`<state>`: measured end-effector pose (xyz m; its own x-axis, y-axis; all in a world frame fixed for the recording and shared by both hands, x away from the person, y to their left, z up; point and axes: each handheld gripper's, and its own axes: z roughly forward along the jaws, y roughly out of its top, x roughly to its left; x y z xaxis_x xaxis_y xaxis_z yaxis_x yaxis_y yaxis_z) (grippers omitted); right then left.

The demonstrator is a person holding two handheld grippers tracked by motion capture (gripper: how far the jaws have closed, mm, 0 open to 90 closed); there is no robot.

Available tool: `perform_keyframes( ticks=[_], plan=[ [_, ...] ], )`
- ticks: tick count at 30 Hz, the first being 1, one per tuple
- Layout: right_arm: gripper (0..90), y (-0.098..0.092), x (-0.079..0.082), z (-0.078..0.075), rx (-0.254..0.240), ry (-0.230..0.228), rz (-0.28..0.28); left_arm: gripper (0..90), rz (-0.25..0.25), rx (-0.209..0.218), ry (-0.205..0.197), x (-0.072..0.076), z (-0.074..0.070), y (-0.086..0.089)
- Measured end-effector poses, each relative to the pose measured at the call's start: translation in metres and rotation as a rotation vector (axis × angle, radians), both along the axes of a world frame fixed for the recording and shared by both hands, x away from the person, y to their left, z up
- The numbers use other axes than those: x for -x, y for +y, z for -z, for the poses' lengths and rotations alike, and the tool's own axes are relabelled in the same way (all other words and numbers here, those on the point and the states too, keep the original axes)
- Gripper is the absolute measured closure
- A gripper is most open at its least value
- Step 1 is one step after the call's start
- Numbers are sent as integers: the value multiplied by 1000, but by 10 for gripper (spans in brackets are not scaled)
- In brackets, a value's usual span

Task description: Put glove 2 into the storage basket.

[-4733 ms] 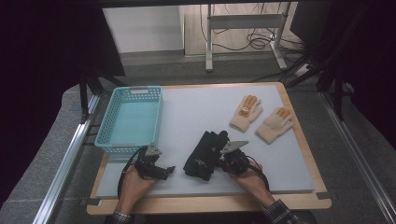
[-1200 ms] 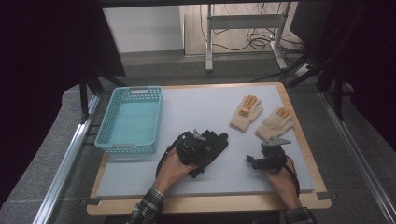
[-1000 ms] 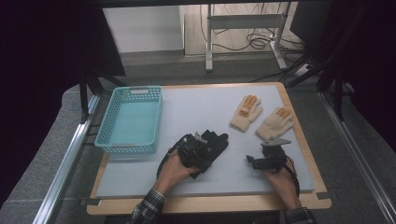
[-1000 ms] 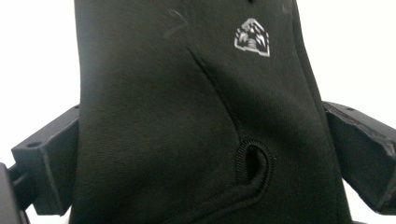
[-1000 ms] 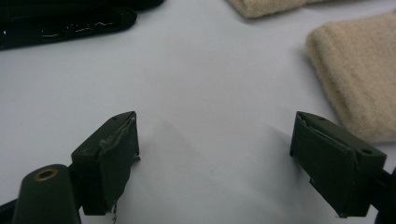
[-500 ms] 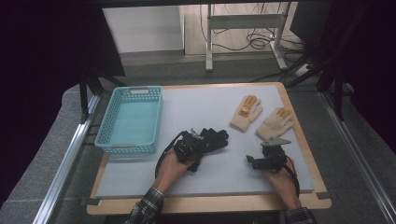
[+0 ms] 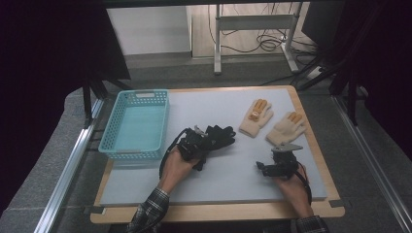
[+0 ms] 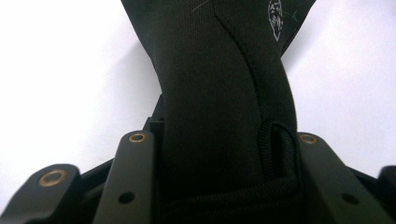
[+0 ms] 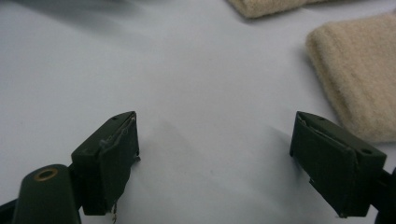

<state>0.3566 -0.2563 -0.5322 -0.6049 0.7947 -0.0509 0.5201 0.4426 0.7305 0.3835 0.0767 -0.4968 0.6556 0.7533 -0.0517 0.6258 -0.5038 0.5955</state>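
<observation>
The left hand-held gripper (image 7: 204, 144) is clamped on a black stretch-fabric glove (image 7: 219, 136); in the left gripper view the glove's cuff end (image 8: 224, 154) is seen pinched between the two jaws, which have just been closing onto it. The glove is held near the middle of the pale grey table (image 7: 228, 174), just right of the turquoise perforated plastic basket (image 7: 138, 124), with its fingers trailing away from the jaws. The right hand-held gripper (image 7: 272, 167) is held with its jaws wide apart and nothing between them, over bare table near two cream knitted gloves with orange fingertips (image 7: 272, 122).

The step in hand is judged to be the carrying of the black glove to the basket. For this to be done well, the grip should be kept firm, since only a fold of thin fabric is held. The glove should be lifted high enough for its dangling fingers to pass over the basket rim without snagging on it. Release is best made once the glove hangs wholly inside the walls.
</observation>
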Motion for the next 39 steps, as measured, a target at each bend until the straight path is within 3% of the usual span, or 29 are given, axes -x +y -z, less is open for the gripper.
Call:
perform_keyframes(
  ticks=[12,23,31,39],
  plan=[
    [152,0,0,0,-1,0,0,599,-65,-8,-54,-16,-46,22],
    [152,0,0,0,-1,0,-2,600,-176,-6,-82,-30,-81,64],
    [152,0,0,0,-1,0,-1,597,-268,-15,-99,-34,-96,101],
    [152,0,0,0,-1,0,-1,595,-364,-24,-102,-36,-102,140]
  ],
)
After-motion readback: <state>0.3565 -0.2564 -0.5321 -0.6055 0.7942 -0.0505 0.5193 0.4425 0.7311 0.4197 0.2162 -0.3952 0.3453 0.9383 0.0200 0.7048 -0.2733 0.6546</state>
